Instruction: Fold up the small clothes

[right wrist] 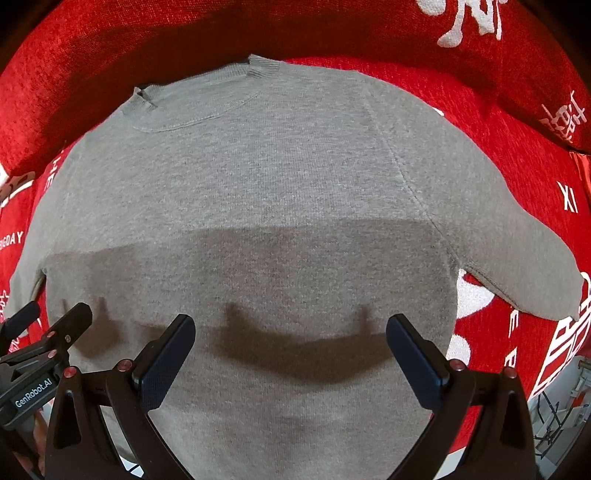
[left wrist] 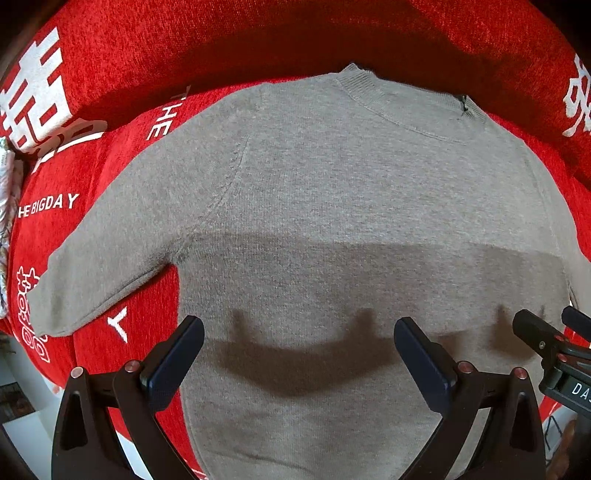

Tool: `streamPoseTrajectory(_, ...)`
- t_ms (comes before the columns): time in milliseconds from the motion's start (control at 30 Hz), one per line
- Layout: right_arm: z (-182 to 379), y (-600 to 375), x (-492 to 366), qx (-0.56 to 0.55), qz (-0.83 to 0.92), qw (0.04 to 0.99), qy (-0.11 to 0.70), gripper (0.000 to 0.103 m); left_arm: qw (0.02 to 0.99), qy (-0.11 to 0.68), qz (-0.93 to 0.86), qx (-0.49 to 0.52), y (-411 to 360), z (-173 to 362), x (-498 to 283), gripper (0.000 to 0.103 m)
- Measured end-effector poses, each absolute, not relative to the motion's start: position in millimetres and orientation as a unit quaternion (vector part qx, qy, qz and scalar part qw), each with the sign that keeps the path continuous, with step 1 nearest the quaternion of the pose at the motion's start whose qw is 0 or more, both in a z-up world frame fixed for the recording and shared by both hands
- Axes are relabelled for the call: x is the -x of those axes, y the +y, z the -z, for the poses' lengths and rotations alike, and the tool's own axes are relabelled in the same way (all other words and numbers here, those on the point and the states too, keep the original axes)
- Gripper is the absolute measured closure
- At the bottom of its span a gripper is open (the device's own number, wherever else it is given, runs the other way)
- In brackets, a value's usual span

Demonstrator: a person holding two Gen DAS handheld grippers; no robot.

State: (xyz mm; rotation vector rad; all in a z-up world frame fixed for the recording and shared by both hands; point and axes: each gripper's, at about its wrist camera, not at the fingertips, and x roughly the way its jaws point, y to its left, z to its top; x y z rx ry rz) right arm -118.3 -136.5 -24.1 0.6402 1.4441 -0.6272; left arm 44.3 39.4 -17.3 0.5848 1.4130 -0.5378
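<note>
A small grey knit sweater point(left wrist: 332, 192) lies flat on a red cloth, collar point(left wrist: 391, 99) at the far side, hem towards me. Its left sleeve point(left wrist: 110, 258) stretches out to the left. In the right wrist view the sweater point(right wrist: 258, 177) shows its right sleeve point(right wrist: 517, 251) stretched out to the right. My left gripper point(left wrist: 299, 328) is open and empty, hovering over the lower body of the sweater. My right gripper point(right wrist: 290, 326) is open and empty, over the same area beside it. Each gripper shows at the edge of the other's view: the right one point(left wrist: 550, 325), the left one point(right wrist: 55, 314).
The red cloth point(left wrist: 110, 122) with white lettering covers the surface and rises as a raised fold behind the collar point(right wrist: 332, 33). Its near edge drops off to a pale floor at the lower left point(left wrist: 26, 432) and lower right point(right wrist: 561, 417).
</note>
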Motion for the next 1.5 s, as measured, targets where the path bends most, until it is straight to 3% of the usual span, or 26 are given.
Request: streamPoseTrajectory(1500,23.3,-136.8,114.7,-0.28,0.277,0.658,0.642,0.0,0.688,0.633,0.236,-0.263,35.3,14.9,-42.5,0.0)
